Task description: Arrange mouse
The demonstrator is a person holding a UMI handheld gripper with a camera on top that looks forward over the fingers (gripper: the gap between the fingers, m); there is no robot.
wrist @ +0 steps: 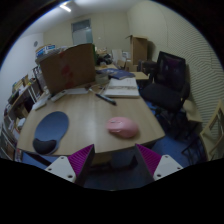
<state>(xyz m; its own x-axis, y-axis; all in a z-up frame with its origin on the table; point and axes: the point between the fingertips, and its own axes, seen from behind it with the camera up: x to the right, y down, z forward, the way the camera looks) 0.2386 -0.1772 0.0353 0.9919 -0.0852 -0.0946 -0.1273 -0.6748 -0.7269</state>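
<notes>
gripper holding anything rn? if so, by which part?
Nothing held. The gripper is open, its fingers empty; the pink mouse lies on the table beyond them, untouched.

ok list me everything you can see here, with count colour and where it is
mouse: 1, pink, on the table just ahead of the fingers, toward the right one
mouse pad: 1, dark blue, round, on the table's left part
dark object: 1, black, at the table's near left edge beside the mouse pad; what it is cannot be told
cardboard box: 1, brown, at the table's far end
papers: a few sheets, white, on the far right of the table
table: 1, light wood
office chair: 1, black, beyond the table to the right
hand-held gripper: 1, magenta pads, fingers open, nothing between them, short of the table's near edge
</notes>
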